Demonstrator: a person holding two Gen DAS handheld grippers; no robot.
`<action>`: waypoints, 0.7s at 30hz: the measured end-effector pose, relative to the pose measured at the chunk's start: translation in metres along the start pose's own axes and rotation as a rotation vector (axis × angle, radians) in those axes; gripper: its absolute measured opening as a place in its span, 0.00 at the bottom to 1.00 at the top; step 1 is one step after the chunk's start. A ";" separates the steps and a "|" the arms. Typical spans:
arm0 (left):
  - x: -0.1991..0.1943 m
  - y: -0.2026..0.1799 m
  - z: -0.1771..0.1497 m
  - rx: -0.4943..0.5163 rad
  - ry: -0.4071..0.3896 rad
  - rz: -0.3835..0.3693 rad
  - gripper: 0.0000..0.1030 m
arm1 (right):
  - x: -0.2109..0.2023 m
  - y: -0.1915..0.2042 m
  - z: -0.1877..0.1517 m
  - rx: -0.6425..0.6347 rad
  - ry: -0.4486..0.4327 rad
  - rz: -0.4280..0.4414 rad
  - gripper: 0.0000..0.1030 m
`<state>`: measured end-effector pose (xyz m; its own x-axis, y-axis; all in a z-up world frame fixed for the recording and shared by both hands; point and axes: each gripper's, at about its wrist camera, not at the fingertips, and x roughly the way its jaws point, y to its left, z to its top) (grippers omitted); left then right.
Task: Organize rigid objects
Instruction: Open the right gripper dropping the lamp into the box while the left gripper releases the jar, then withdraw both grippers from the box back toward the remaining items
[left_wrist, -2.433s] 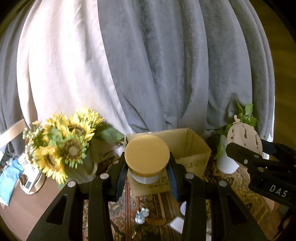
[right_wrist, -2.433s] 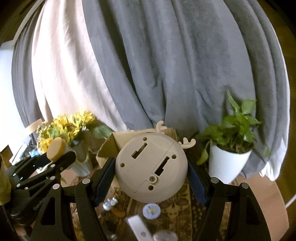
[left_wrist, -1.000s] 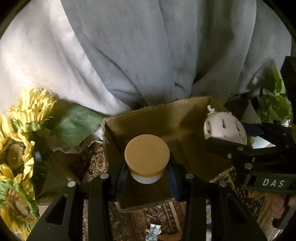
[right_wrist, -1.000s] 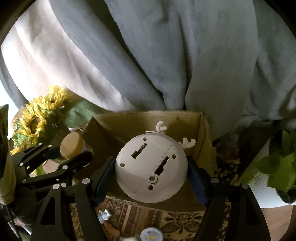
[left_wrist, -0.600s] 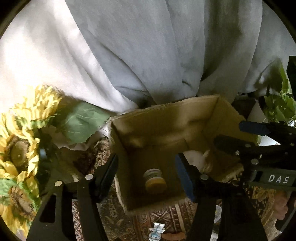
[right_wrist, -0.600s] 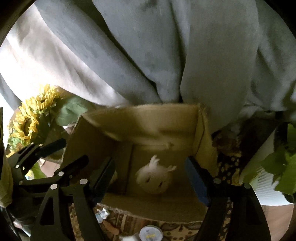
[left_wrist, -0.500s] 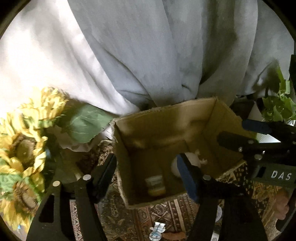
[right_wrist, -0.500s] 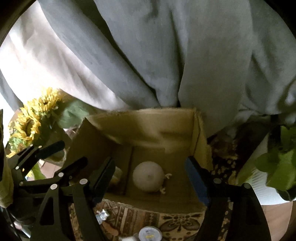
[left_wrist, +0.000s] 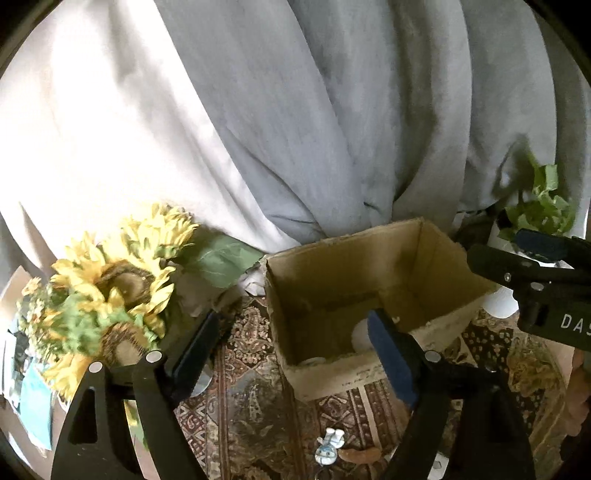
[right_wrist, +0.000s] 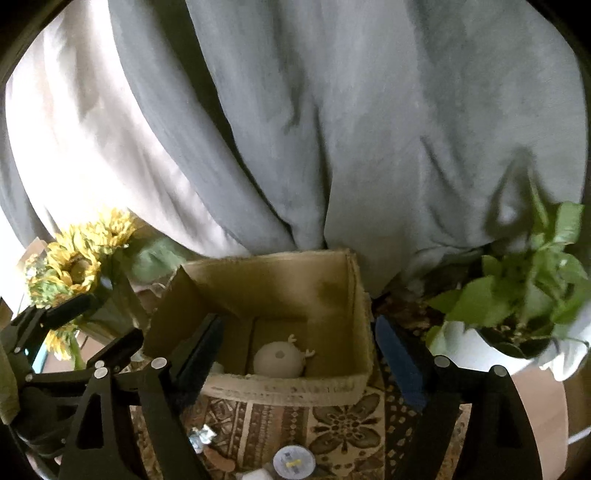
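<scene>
The letters "DAS" show in white on the black side of the right gripper (left_wrist: 532, 273), seen from the left wrist camera. The rest of that word is cut off by the edge. There is faint dark print along the front wall of the open brown cardboard box (right_wrist: 284, 387), but it is too small to read.

The box stands on a patterned brown and cream rug (right_wrist: 332, 424). Inside the box, on its floor, lies a round cream plastic toy with little antlers (right_wrist: 279, 360). In the left wrist view only a white bit of it shows (left_wrist: 360, 334), behind a blue finger pad. A small pale thing (left_wrist: 313, 360) sits low in the box by the front wall, to the left of the toy. It is mostly hidden, so I cannot tell what it is.

The left gripper (left_wrist: 291, 350) has its jaws wide apart and holds nothing. The right gripper (right_wrist: 299, 354) also has its jaws wide apart and holds nothing. Both are in front of the box, just above its front wall.

Yellow sunflowers with green leaves (left_wrist: 110, 284) stand to the left of the box. A leafy green plant in a white pot (right_wrist: 517, 295) stands to the right. Grey and white curtains (right_wrist: 332, 129) hang behind. A small round white disc with a yellow mark (right_wrist: 293, 461) lies on the rug near the box.
</scene>
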<state>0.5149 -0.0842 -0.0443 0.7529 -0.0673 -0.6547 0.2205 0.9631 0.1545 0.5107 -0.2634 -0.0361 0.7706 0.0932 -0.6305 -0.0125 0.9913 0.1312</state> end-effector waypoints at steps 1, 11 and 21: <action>-0.004 0.000 -0.002 -0.004 -0.006 0.001 0.81 | -0.005 0.002 -0.001 0.000 -0.010 0.000 0.83; -0.058 0.004 -0.033 -0.015 -0.099 0.028 0.90 | -0.056 0.021 -0.027 -0.028 -0.098 -0.005 0.88; -0.098 0.003 -0.079 -0.030 -0.154 0.066 0.99 | -0.095 0.032 -0.065 -0.057 -0.179 -0.067 0.97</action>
<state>0.3932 -0.0546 -0.0384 0.8518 -0.0409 -0.5222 0.1507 0.9739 0.1695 0.3953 -0.2348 -0.0216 0.8717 0.0142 -0.4899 0.0099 0.9989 0.0466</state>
